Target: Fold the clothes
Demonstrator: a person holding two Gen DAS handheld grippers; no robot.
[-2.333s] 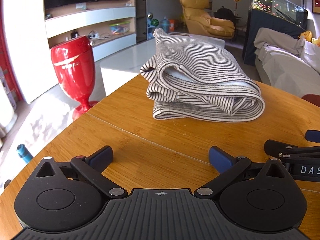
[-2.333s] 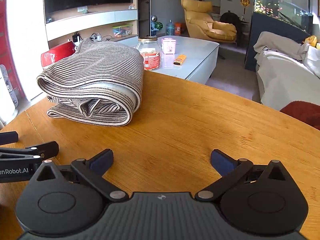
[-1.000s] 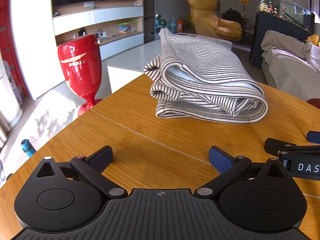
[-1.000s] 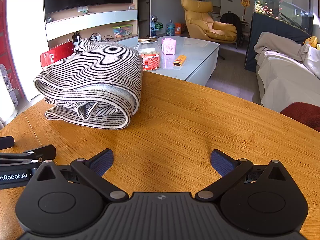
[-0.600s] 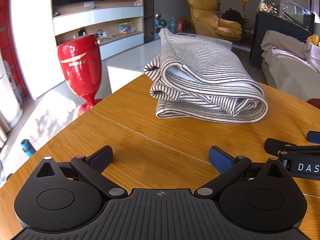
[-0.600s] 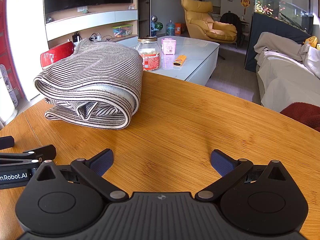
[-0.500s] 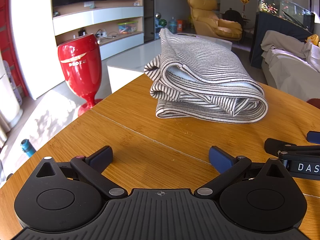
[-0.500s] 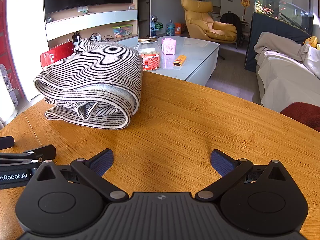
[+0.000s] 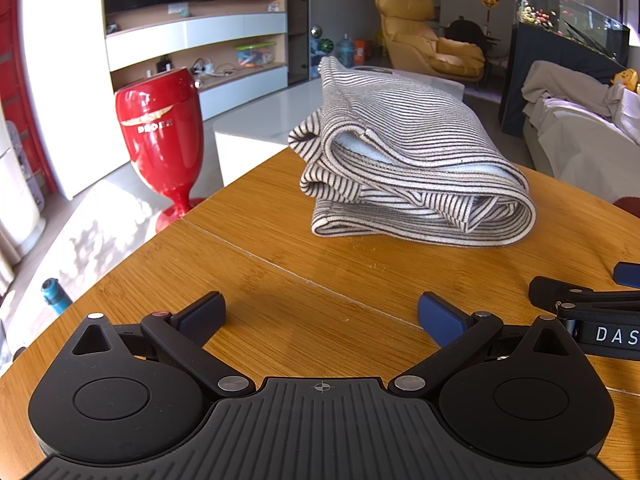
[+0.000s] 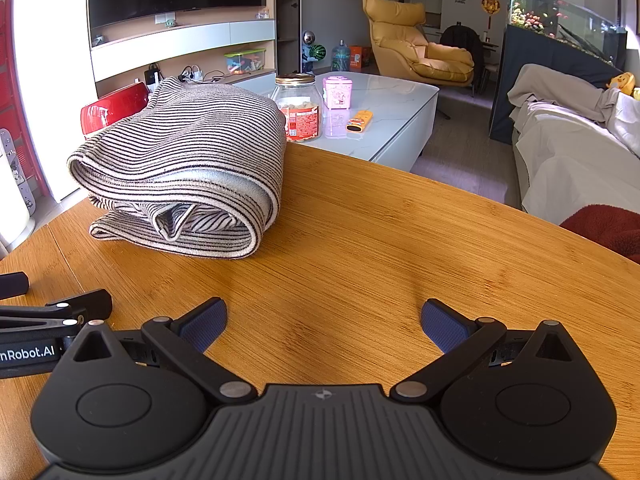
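Observation:
A striped grey-and-black garment (image 9: 408, 168) lies folded into a thick bundle on the round wooden table (image 9: 280, 256), near its far edge. The right wrist view has the same garment (image 10: 188, 164) at the left. My left gripper (image 9: 322, 314) rests low over the table in front of the bundle, open, with nothing between its blue pads. Beside it, my right gripper (image 10: 324, 324) is also open and empty, to the right of the bundle. Each gripper's side shows at the edge of the other's view.
A tall red vase-shaped stand (image 9: 160, 136) is on the floor left of the table. Behind the table a white coffee table (image 10: 384, 112) carries a glass jar (image 10: 300, 108), a pink box (image 10: 338, 92) and an orange item. A covered sofa (image 10: 572, 152) is at right.
Since 2.3 s ago both grippers shifted slightly relative to the bundle; over the last second nothing has visibly moved. Both stay open.

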